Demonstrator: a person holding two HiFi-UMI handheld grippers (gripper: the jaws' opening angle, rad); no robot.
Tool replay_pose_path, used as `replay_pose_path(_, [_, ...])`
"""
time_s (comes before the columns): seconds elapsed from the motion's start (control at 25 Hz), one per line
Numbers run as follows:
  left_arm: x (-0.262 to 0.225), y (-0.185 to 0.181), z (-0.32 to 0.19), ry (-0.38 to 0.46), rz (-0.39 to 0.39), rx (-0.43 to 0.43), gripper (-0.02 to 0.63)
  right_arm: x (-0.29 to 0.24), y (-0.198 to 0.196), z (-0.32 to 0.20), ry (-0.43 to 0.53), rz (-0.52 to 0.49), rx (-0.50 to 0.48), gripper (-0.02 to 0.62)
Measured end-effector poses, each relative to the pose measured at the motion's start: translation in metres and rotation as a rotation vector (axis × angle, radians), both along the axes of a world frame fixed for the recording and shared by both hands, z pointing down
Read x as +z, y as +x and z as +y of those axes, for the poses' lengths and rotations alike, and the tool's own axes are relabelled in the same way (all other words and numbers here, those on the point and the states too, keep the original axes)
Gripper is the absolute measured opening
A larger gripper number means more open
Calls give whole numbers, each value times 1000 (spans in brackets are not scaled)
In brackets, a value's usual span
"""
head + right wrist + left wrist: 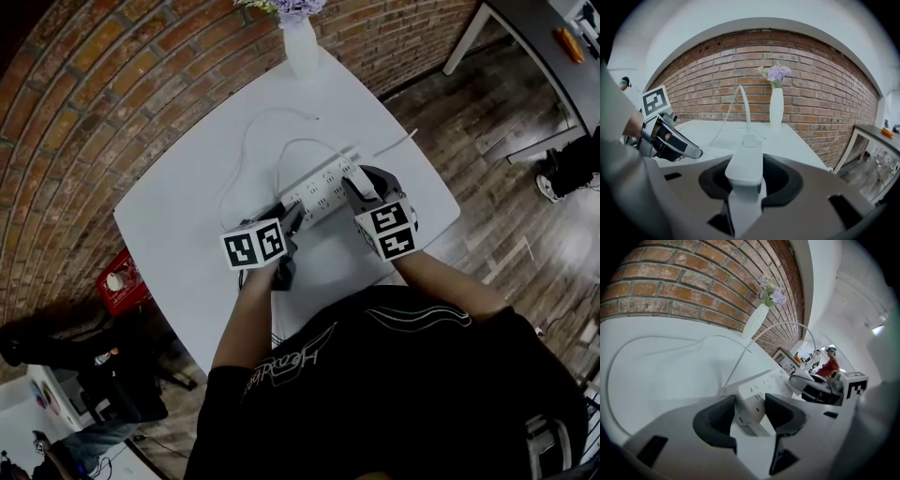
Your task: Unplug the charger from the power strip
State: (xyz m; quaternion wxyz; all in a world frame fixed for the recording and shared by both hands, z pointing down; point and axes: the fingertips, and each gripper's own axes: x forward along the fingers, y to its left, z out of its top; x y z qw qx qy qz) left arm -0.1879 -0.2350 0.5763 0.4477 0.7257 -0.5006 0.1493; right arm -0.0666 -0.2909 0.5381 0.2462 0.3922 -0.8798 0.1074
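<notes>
Left gripper (750, 411) is clamped on the near end of the long white plastic power strip (323, 187), apparently to pin it to the white surface (187, 187) so it cannot lift. Right gripper (750, 176) is closed on the white block-shaped charger (746, 161) over the strip's far part, with the thin white cable (744, 103) arcing upward. Whether its pins remain seated is hidden.
</notes>
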Motion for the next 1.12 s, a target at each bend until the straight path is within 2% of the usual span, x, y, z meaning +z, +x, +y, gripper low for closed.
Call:
replay_pose_path(0.16, [-1, 0, 0, 11, -10, -2, 202, 0, -1, 1, 18, 30, -4, 123])
replay_pose_path(0.36, [-1, -2, 2, 17, -18, 9, 202, 5, 4, -2, -90, -96, 23, 124])
replay_pose_path(0.64, [-1, 1, 0, 2, -17, 16, 201, -1, 1, 3, -8, 27, 19, 123])
replay_pose_path(0.72, [-2, 1, 1, 0, -33, 20, 201, 0, 1, 4, -4, 36, 13, 123])
replay_pose_path(0.84, [-3, 2, 1, 13, -53, 24, 201, 1, 5, 1, -50, -35, 1, 123])
replay_pose_path(0.96, [-1, 4, 3, 8, -24, 12, 201, 2, 8, -1, -85, -82, -6, 123])
replay_pose_path(1.12, [-2, 5, 3, 11, -48, 12, 201, -4, 4, 5, -12, 29, -26, 123])
